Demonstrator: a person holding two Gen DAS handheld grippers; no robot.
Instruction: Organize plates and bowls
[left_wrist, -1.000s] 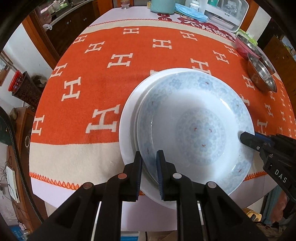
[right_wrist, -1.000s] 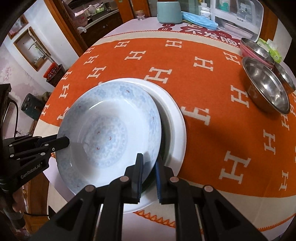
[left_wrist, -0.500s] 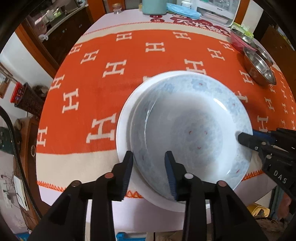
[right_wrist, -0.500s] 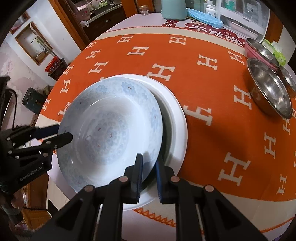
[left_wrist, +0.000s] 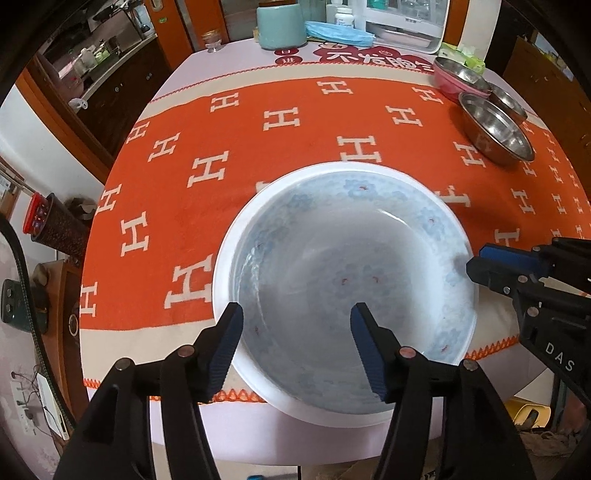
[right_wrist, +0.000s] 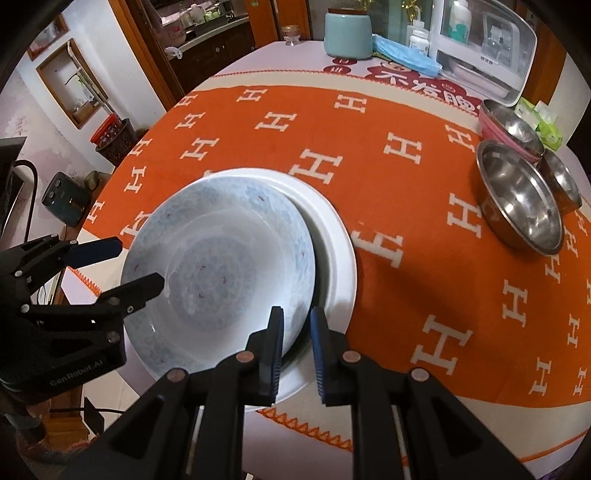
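Note:
A blue-patterned deep plate (left_wrist: 351, 280) (right_wrist: 221, 266) lies on a larger plain white plate (left_wrist: 221, 266) (right_wrist: 332, 243) at the near edge of the round table. My left gripper (left_wrist: 295, 347) is open, its jaws wide apart above the patterned plate's near rim, holding nothing. It also shows in the right wrist view (right_wrist: 129, 264). My right gripper (right_wrist: 297, 350) has its jaws partly apart, straddling the patterned plate's rim; whether the pads still touch it is unclear. It shows at the right in the left wrist view (left_wrist: 476, 258).
An orange cloth (left_wrist: 258, 147) with white H marks covers the table. Three steel bowls (right_wrist: 521, 199) (left_wrist: 495, 129), one in a pink bowl, stand at the far right. A teal canister (right_wrist: 347, 33), blue bag and white container stand at the back.
My left gripper let go of the patterned plate's rim and opened wide. My right gripper's jaws parted a little. The patterned plate settled onto the white plate.

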